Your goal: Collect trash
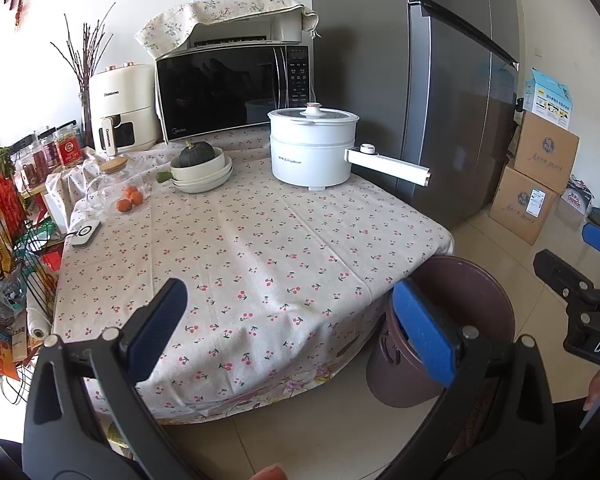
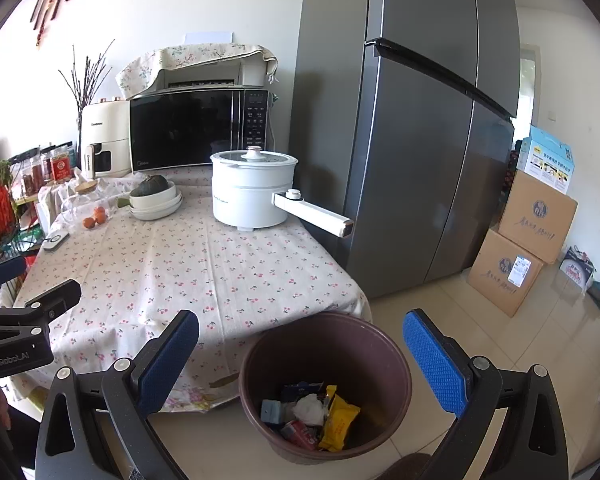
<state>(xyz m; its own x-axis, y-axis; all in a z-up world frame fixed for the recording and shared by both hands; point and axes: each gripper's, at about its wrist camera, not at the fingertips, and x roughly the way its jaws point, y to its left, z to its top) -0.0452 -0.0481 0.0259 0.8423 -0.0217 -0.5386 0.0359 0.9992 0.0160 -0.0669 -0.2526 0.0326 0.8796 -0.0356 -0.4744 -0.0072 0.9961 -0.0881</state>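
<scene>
Pale floor tiles (image 2: pixel 440 304) run between the table and the grey fridge (image 2: pixel 412 160), with bare floor open to the right of the bin as far as the stacked cardboard boxes (image 2: pixel 520 248); nearest the right camera, the right gripper (image 2: pixel 302 354) hangs above the brown trash bin (image 2: pixel 384 360) with its blue-padded jaws spread wide and holding nothing; the bin stands on the floor just beside the near right corner of the table, its rim close under the hanging edge of the cherry-print tablecloth (image 2: pixel 180 276); inside lies the trash (image 2: pixel 312 412): a yellow packet, a crumpled white wad, a red wrapper and grey and blue pieces, all on the bottom.

Over the near edge of the table the left gripper (image 1: pixel 300 326) is held, its jaws likewise spread and empty, one finger above the cloth, the other in front of the bin's rim; the cloth's near and middle stretch is bare print, its right border dropping off toward the fridge.

Farther back stand a white electric pot (image 1: pixel 312 148), its long handle jutting past the table's right edge toward the fridge, stacked white bowls (image 1: pixel 204 174) carrying a dark green squash (image 1: pixel 196 153), and three small oranges (image 1: pixel 130 199) near the left edge; against the wall sit a black microwave (image 1: pixel 228 92) and a cream air fryer (image 1: pixel 122 108).
</scene>
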